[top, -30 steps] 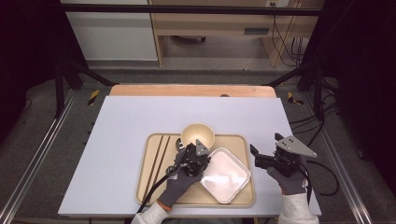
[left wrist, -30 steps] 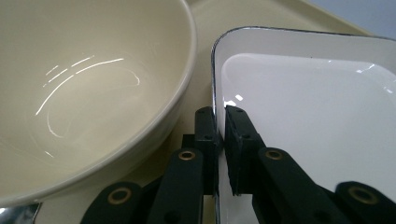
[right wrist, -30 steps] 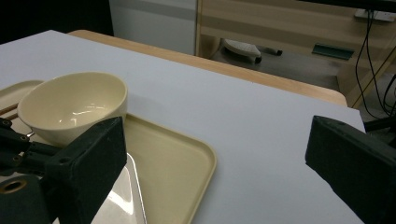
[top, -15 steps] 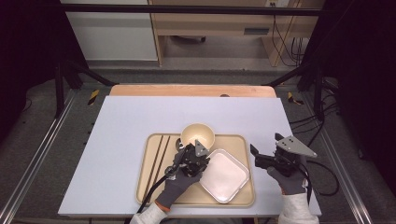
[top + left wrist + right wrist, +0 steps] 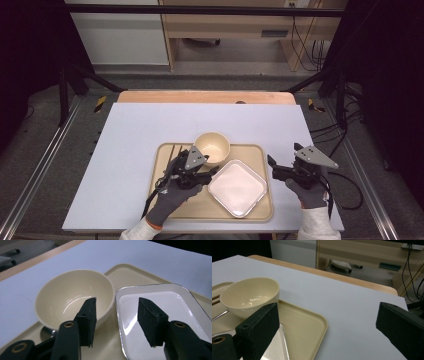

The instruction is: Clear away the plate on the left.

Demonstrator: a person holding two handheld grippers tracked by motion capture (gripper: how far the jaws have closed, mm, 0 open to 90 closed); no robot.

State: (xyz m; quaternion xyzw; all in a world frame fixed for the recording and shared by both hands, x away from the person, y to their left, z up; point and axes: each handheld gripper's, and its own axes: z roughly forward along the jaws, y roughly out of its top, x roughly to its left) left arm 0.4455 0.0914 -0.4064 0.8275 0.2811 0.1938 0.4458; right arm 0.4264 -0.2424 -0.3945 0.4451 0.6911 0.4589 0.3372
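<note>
High view, item logged: left gripper [image 5: 212,172] spread over tray [image 5: 165,200], between cream bowl [image 5: 212,146] and white square dish [image 5: 237,187]; right gripper [image 5: 272,167] wide apart beside tray; risk judged: jaw clipping bowl, tipping it.

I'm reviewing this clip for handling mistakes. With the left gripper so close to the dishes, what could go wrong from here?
1. The open left gripper hovers between the bowl and the white dish; closing or advancing could knock either one.
2. The bowl sits at the far edge of the tray and may tip off.
3. Chopsticks lie beside the hand and could roll if bumped.
</note>
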